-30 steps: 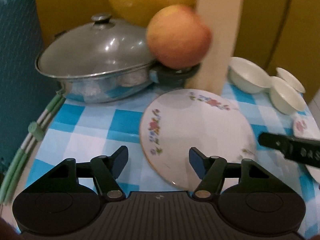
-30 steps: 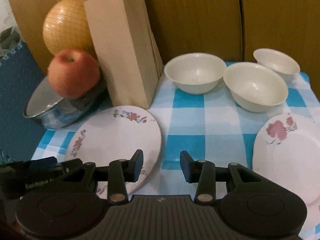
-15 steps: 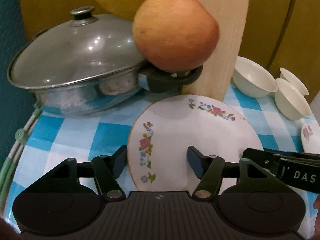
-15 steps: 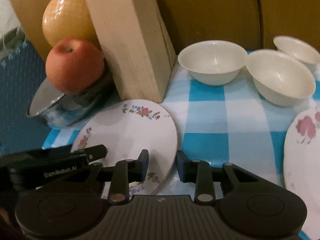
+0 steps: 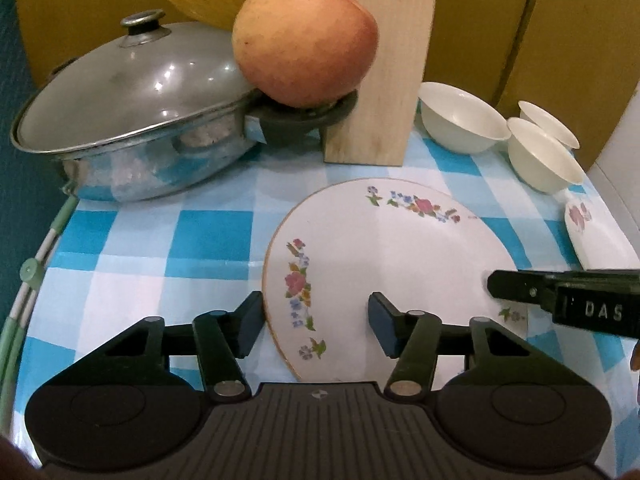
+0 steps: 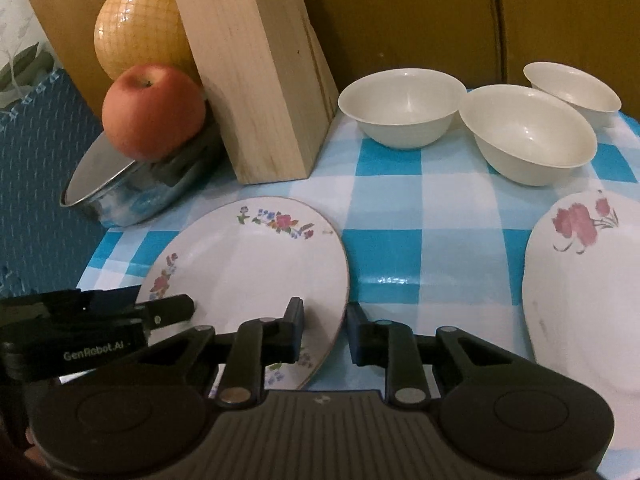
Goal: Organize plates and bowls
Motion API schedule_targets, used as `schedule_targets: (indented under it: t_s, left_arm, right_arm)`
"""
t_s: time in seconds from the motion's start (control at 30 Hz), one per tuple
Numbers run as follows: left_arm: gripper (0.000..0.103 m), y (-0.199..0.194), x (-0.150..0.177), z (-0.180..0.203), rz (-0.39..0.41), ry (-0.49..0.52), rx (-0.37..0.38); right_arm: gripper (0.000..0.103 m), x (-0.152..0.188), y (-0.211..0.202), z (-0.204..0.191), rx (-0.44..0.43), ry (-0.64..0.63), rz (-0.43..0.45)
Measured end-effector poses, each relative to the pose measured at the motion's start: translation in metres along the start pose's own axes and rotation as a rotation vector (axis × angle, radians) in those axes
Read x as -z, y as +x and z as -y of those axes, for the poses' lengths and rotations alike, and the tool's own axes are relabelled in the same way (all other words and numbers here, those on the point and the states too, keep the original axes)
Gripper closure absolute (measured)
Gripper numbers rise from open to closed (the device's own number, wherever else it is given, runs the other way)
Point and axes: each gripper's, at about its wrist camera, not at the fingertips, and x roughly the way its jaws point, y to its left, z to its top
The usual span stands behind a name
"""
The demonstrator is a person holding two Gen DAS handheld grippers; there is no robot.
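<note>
Our left gripper (image 5: 316, 326) and right gripper (image 6: 325, 334), fingers just narrowing but spread, straddle opposite rims of the flowered plate (image 5: 384, 264) lying on the desk (image 5: 160, 240), probably to lift it level.

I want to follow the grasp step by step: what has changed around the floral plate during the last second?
Both tongs moved in onto the floral plate. The right tongs have just been closing, the plate's right rim between the pads; the left tongs have just been closing across its left rim. Neither visibly presses yet. Three bowls, apple and pot stayed put.
</note>
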Motion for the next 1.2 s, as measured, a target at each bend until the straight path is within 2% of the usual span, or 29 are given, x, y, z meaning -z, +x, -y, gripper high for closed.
schedule_targets:
  t_s: [0.03, 0.1, 0.17, 0.23, 0.3, 0.43, 0.73, 1.2]
  left_arm:
    - [0.040, 0.001, -0.001, -0.001, 0.008, 0.002, -0.006]
    - [0.030, 0.004, 0.000, -0.001, 0.030, 0.011, -0.033]
    - [0.026, 0.005, 0.002, 0.002, 0.050, 0.004, -0.052]
    - [0.032, 0.007, -0.001, 0.006, 0.038, -0.007, -0.020]
    - [0.032, 0.006, -0.002, 0.015, 0.034, 0.007, -0.059]
    - [0.035, 0.003, -0.003, 0.012, 0.033, -0.014, -0.057]
    - [0.036, -0.014, -0.002, 0.016, 0.076, -0.002, -0.055]
    - [0.036, -0.037, -0.006, 0.023, 0.151, -0.008, -0.058]
  right_arm:
    - [0.081, 0.000, 0.000, -0.001, -0.001, -0.009, 0.000]
    - [0.080, 0.005, 0.000, -0.004, 0.008, -0.020, 0.022]
    - [0.079, 0.008, 0.000, -0.008, 0.023, -0.043, 0.039]
    - [0.081, 0.008, 0.000, -0.009, 0.036, -0.034, 0.044]
    - [0.083, 0.006, 0.000, -0.006, 0.028, -0.012, 0.040]
    - [0.085, 0.004, -0.007, -0.002, 0.016, 0.007, 0.053]
    - [0.085, 0.003, -0.022, -0.010, 0.040, -0.011, 0.092]
    - [0.086, 0.001, -0.050, -0.009, 0.022, 0.009, 0.174]
